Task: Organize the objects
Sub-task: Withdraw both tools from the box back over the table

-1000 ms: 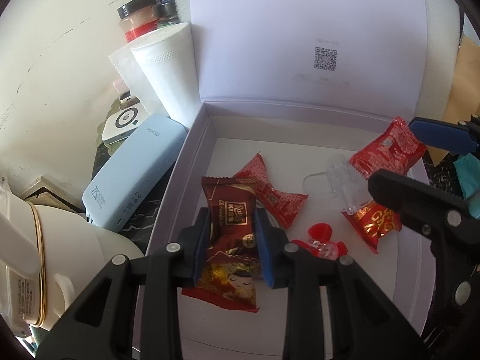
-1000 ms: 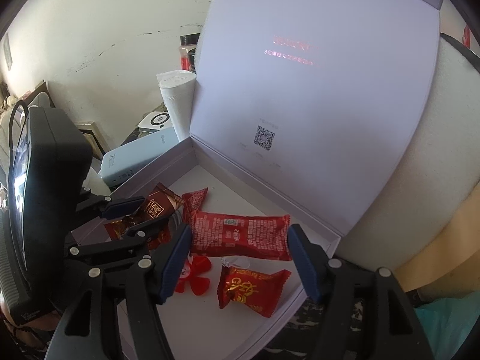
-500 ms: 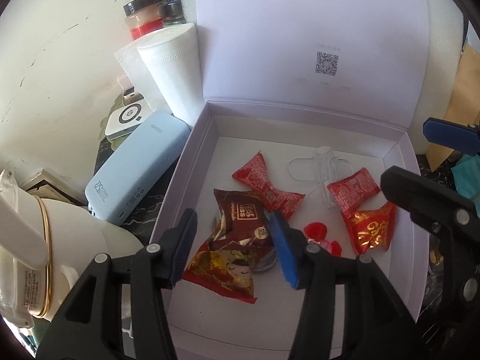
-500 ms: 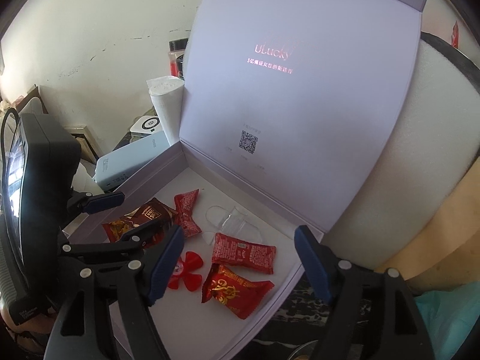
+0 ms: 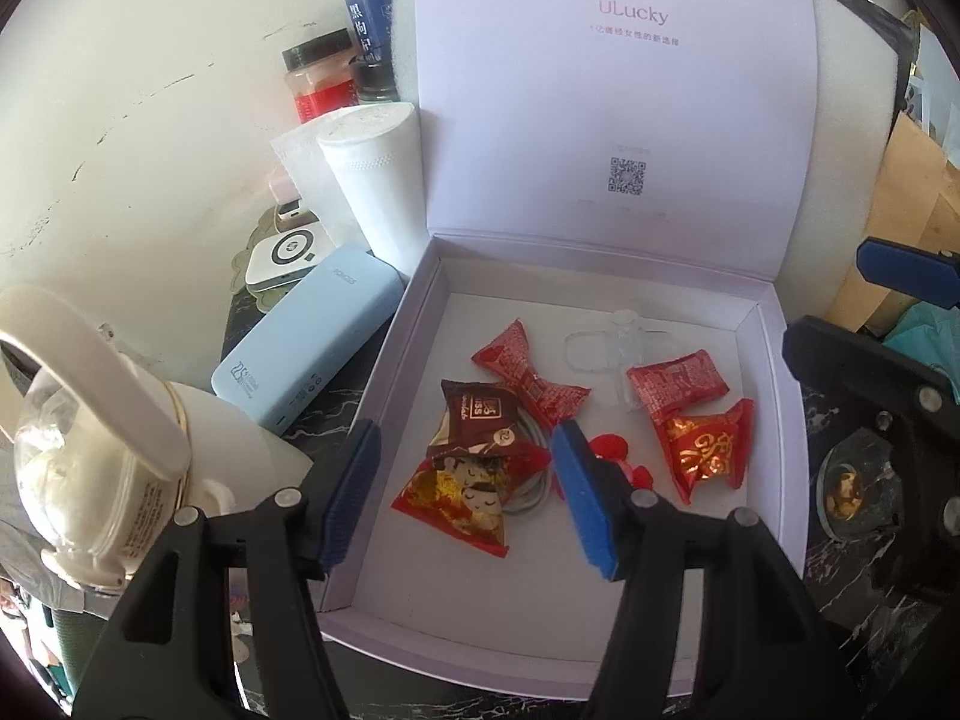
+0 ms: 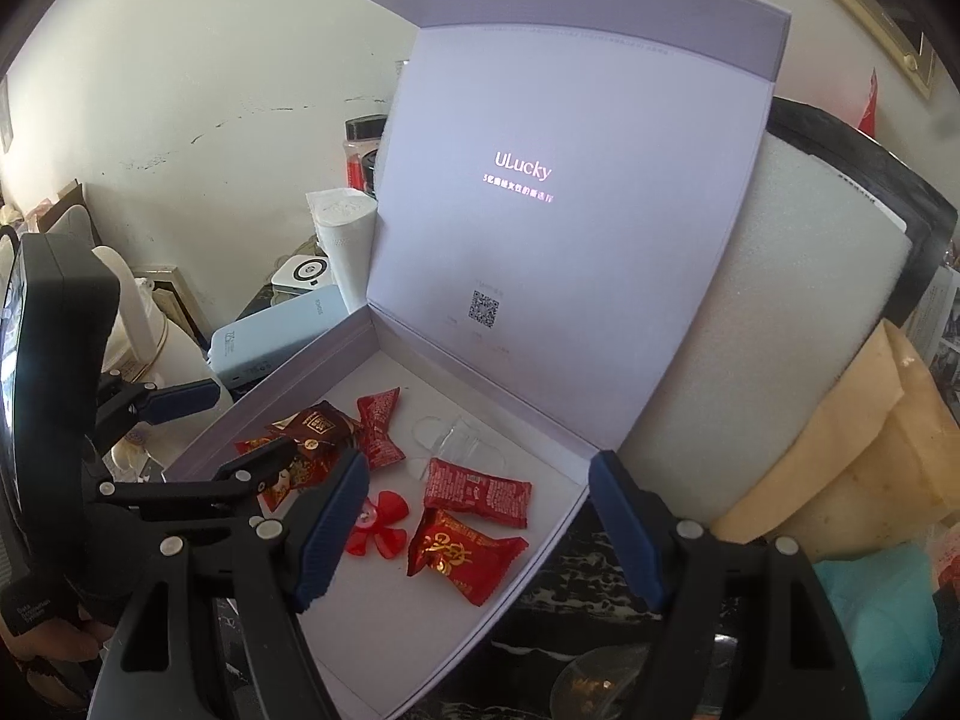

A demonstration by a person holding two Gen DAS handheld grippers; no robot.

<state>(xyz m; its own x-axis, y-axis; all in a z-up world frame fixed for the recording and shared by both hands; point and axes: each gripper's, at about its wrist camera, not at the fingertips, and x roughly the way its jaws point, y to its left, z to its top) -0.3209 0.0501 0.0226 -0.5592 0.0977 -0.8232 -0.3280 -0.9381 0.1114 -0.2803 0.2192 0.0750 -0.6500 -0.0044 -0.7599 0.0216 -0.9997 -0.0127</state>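
Both tools hover empty above the open gift box point(image 5: 774, 324). The left gripper point(image 5: 465, 489) jaws are opening over the brown chocolate packet point(image 5: 480, 414); the right gripper point(image 6: 474, 531) stands apart above the red candies point(image 6: 477, 492), apparently released there.

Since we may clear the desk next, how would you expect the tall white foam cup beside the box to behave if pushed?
The white foam cup looks light, so it probably slides easily. It is tall and stands inverted on its wider end, yet a high push could still tip it. Its thin wall likely dents under a firm squeeze.
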